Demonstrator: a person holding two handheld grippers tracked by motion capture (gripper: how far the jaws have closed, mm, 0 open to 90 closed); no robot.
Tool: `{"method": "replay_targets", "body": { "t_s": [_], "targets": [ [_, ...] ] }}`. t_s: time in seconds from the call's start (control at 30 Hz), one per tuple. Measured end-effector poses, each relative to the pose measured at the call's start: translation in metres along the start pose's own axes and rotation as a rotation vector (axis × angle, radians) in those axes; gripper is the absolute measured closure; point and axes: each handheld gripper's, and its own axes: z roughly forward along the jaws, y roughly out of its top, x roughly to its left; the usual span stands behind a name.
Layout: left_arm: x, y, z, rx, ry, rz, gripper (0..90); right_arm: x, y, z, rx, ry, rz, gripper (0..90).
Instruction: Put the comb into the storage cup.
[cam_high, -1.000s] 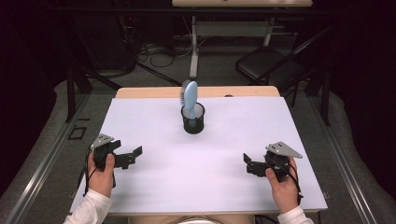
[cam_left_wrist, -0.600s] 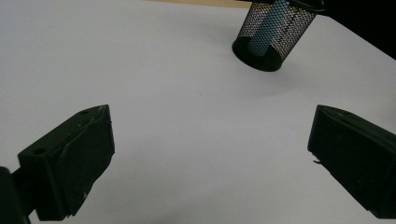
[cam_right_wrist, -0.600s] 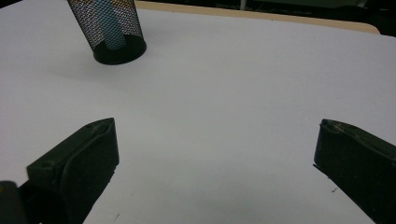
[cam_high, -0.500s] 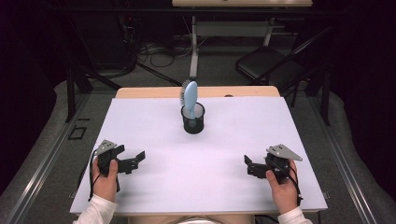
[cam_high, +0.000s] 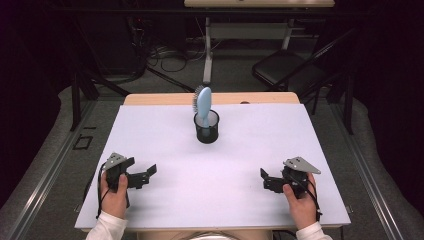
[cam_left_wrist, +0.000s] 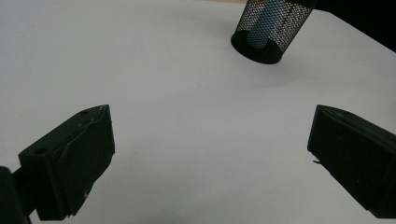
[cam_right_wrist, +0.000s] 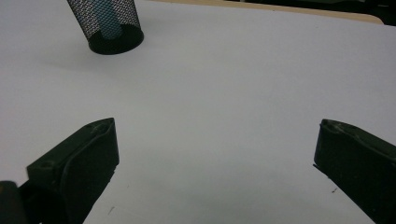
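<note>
A black mesh cup (cam_high: 206, 128) stands upright near the middle back of the white table (cam_high: 250, 150). A light blue hairbrush (cam_high: 203, 104) stands in it, handle down, bristles facing left. The cup (cam_left_wrist: 271, 29) lies ahead of my left gripper, the blue handle showing through the mesh; the right gripper view has the cup (cam_right_wrist: 108, 25) at its top left. My left gripper (cam_high: 145, 176) rests at the front left, open, nothing between its jaws. My right gripper (cam_high: 266, 180) rests at the front right, also open with nothing held. Both are well short of the cup.
A wooden table edge (cam_high: 150, 98) shows behind the white sheet. Beyond it are a dark folding chair (cam_high: 290, 75), cables on the floor and a table leg (cam_high: 207, 55). The white surface between the grippers and the cup is bare.
My left gripper has drifted back toward the front edge and a little rightward over the last second. The right gripper has barely moved. The cup and brush are unchanged.
</note>
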Motion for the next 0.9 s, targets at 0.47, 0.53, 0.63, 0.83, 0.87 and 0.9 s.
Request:
{"method": "replay_targets", "body": {
  "t_s": [0.47, 0.53, 0.63, 0.83, 0.87, 0.9],
  "targets": [
    [-0.0041, -0.0047, 0.0019, 0.007, -0.005, 0.045, 1.0, 0.0012, -0.0064, 0.0060, 0.005, 0.000, -0.007, 0.0],
    [-0.0038, -0.0051, 0.0014, 0.005, -0.004, 0.049, 1.0, 0.0005, -0.0069, 0.0065, 0.003, 0.000, -0.004, 0.0],
    [-0.0028, -0.0059, 0.0013, 0.004, -0.007, 0.047, 1.0, -0.0011, -0.0078, 0.0067, -0.002, -0.004, 0.004, 0.0],
    [-0.0014, -0.0076, 0.0014, 0.004, -0.007, 0.037, 1.0, -0.0031, -0.0097, 0.0075, -0.003, -0.007, 0.012, 0.0],
    [-0.0012, -0.0078, 0.0014, 0.004, -0.006, 0.037, 1.0, -0.0035, -0.0100, 0.0077, -0.003, -0.007, 0.012, 0.0],
    [-0.0008, -0.0079, 0.0014, 0.005, -0.005, 0.036, 1.0, -0.0038, -0.0101, 0.0076, 0.001, -0.008, 0.015, 0.0]
  ]
}}
